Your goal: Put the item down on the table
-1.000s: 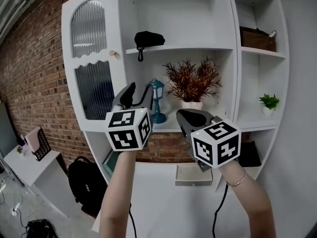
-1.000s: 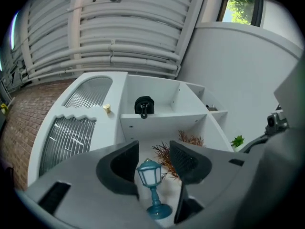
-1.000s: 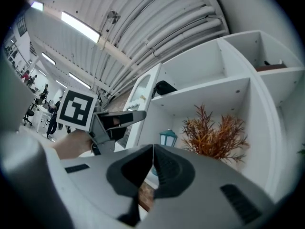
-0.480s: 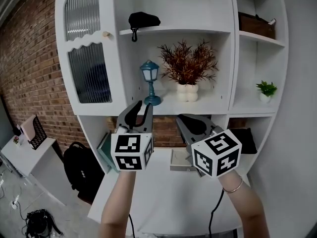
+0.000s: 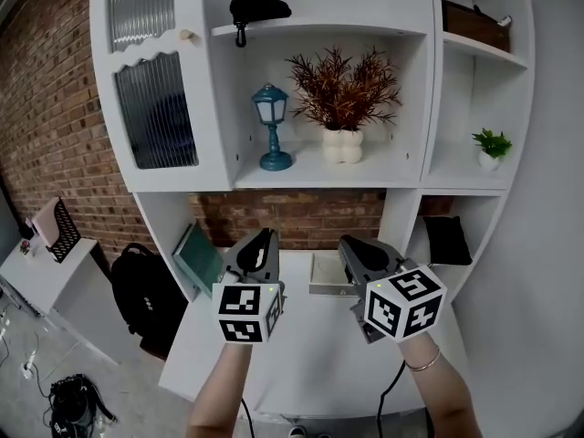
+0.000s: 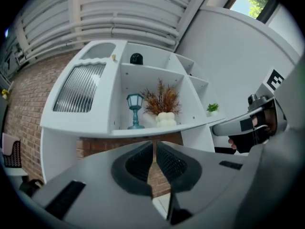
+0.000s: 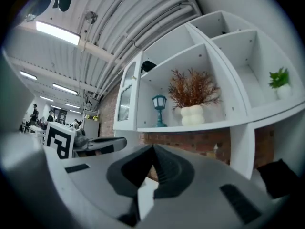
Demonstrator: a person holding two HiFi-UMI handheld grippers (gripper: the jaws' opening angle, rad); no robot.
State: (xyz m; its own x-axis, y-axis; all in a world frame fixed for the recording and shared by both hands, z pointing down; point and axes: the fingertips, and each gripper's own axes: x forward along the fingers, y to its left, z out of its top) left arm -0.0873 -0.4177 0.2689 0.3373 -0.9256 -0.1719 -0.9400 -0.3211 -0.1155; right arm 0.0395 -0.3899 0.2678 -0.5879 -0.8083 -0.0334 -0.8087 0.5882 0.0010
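Both grippers hover side by side over the white table (image 5: pixel 301 354), in front of a white shelf unit (image 5: pixel 401 80). My left gripper (image 5: pixel 265 237) is closing its jaws; the tips nearly meet with nothing between them, as the left gripper view (image 6: pixel 153 144) also shows. My right gripper (image 5: pixel 352 245) is shut and empty, its tips together in the right gripper view (image 7: pixel 153 149). Neither gripper holds an item. A flat grey box (image 5: pixel 328 276) lies on the table just beyond the grippers.
On the shelf stand a blue lantern (image 5: pixel 271 128) and a dried plant in a white vase (image 5: pixel 343 99). A black bag (image 5: pixel 257 9) sits above, a small green plant (image 5: pixel 491 149) at right. A teal board (image 5: pixel 196 255) leans at the table's left, a black backpack (image 5: pixel 141 290) below.
Both grippers came down from shelf height to just above the table. The left gripper's jaws went from spread apart to nearly together.
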